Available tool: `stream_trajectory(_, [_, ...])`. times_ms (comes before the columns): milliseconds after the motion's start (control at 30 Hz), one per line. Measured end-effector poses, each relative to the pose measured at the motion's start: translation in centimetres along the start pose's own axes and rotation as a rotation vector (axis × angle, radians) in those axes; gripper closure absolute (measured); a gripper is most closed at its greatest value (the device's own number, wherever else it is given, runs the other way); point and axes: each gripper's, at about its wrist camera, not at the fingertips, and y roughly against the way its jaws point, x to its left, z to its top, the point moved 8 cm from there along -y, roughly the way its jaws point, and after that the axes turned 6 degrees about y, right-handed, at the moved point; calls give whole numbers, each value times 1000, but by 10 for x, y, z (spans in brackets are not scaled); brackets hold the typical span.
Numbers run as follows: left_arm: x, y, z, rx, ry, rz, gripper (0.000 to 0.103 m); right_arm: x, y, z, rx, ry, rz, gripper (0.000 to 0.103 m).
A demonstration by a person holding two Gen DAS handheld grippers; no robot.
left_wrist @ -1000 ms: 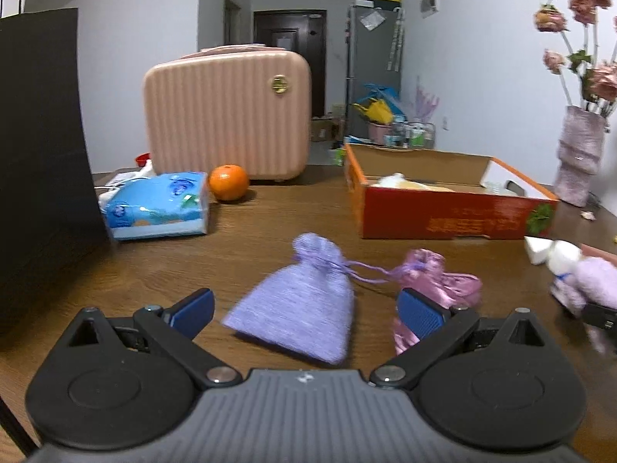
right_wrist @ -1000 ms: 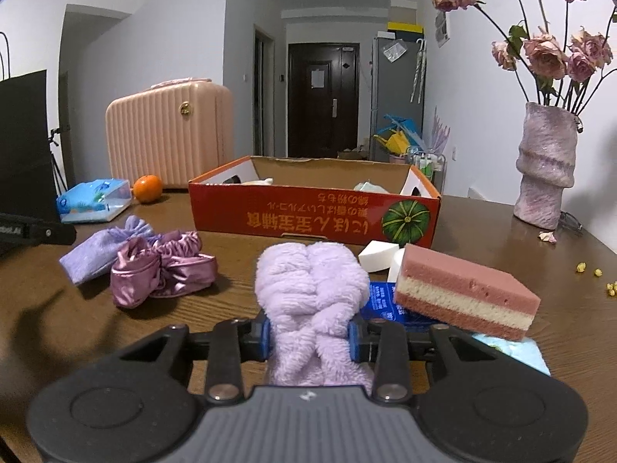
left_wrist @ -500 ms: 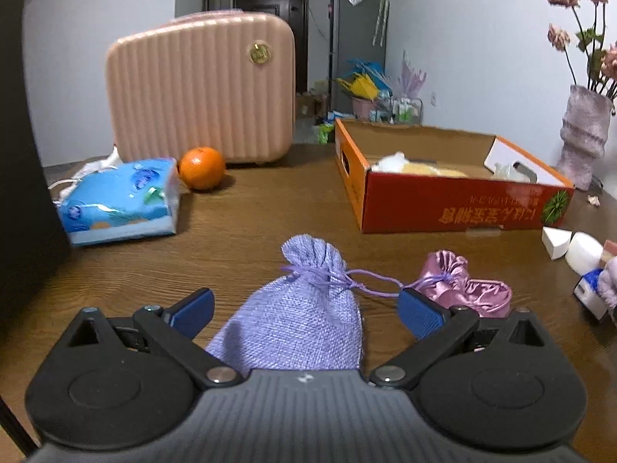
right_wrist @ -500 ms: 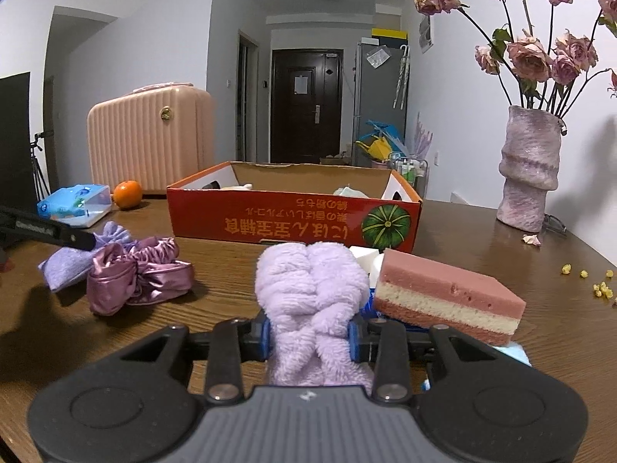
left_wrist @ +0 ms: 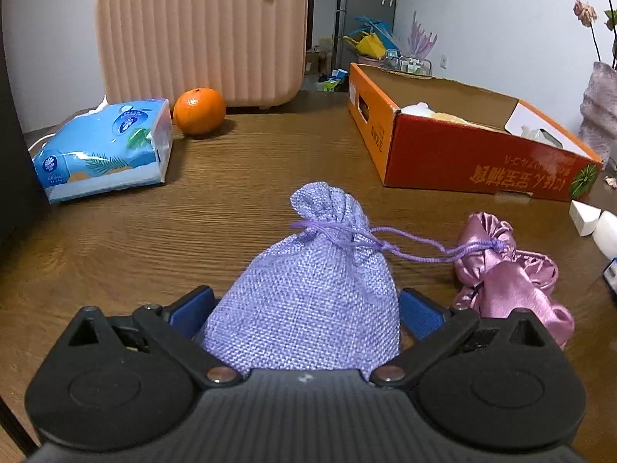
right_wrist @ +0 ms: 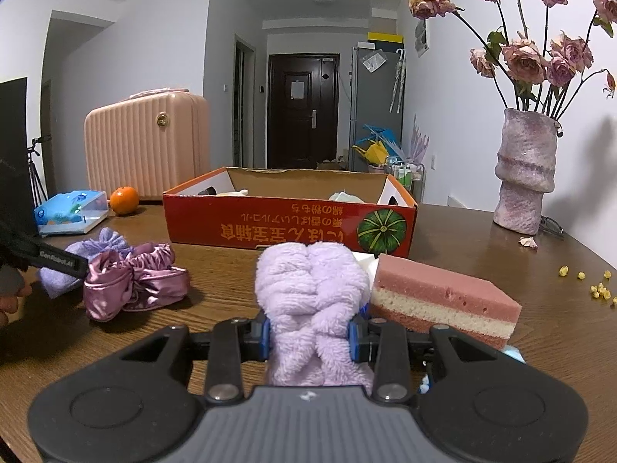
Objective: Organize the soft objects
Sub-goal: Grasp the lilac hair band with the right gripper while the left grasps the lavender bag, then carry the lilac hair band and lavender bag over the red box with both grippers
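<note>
Right tool [right_wrist: 310, 337] clamps fluffy towel [right_wrist: 312, 289] (left tool [left_wrist: 304, 308] wide around pouch [left_wrist: 308, 297])

A home: wooden table [right_wrist: 501, 332], vase of dried roses [right_wrist: 526, 177], pink suitcase [right_wrist: 144, 142], hallway door [right_wrist: 302, 110].

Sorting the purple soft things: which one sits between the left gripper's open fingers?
The lavender woven drawstring pouch, lying between the left gripper pads. The shiny pink satin scrunchie lies outside them, to the pouch's right.

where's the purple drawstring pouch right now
In the left wrist view the purple drawstring pouch lies on the table between the open left gripper fingers, with the pink satin scrunchie just to its right.
</note>
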Motion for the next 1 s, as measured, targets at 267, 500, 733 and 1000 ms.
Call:
stream_trajectory(267, [-1,0,-2,-10,-16,22,0,1,1,1,-4,2,-3,68])
stream_trajectory(500, [-1,1,-3,-28,-16,27,0,1,1,2,-7,3,0,68])
stream_trajectory(733, [0,2,-2,-26,-3,61,3,2,1,2,-9,6,0,68])
stream_trajectory(1000, [-7,14,1,-69,14,30,47,3,5,3,-22,18,-1,68])
